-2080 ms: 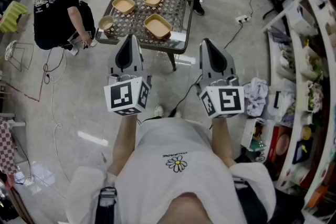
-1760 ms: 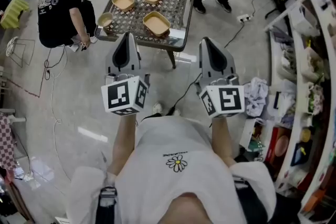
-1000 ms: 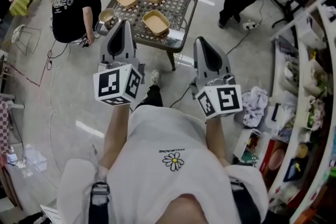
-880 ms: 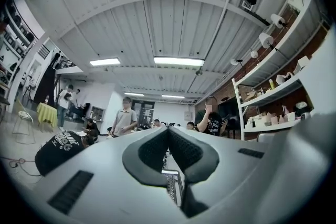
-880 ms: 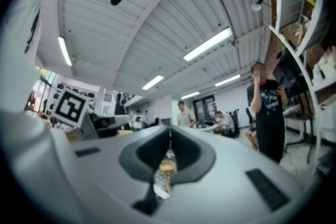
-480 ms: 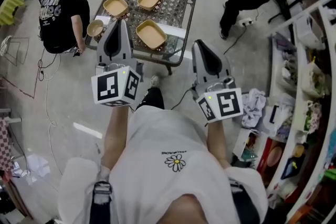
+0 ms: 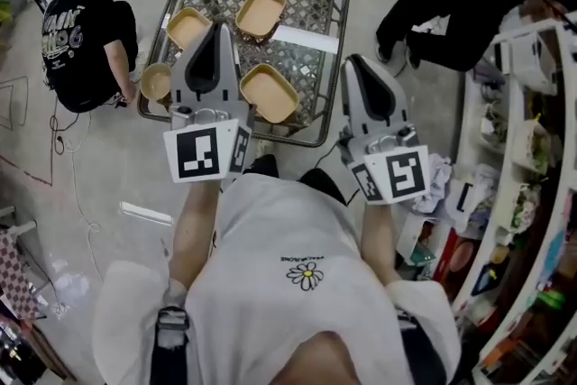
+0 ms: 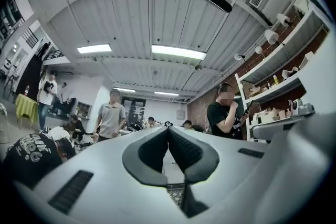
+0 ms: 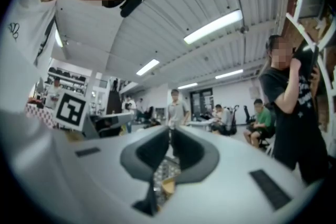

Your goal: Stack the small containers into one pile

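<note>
Small containers (image 7: 269,93): tan all over, four alike, plain.
Table (image 7: 334,59): dark frame; top in a grey and white lattice pattern; a plain white strip towards 2 o'clock.
Left gripper (image 7: 219,30): pale grey shell, dark grey pads.
Right gripper (image 7: 358,63): the same pale grey and dark grey.
Marker cubes (image 7: 200,154): white faces with black square patterns.
Shirt (image 7: 270,239): white, with one small daisy, yellow-centred, at 6 o'clock.
Crouching person's T-shirt (image 7: 77,45): black with pale lettering, at 9 o'clock.
Floor (image 7: 108,167): grey.
</note>
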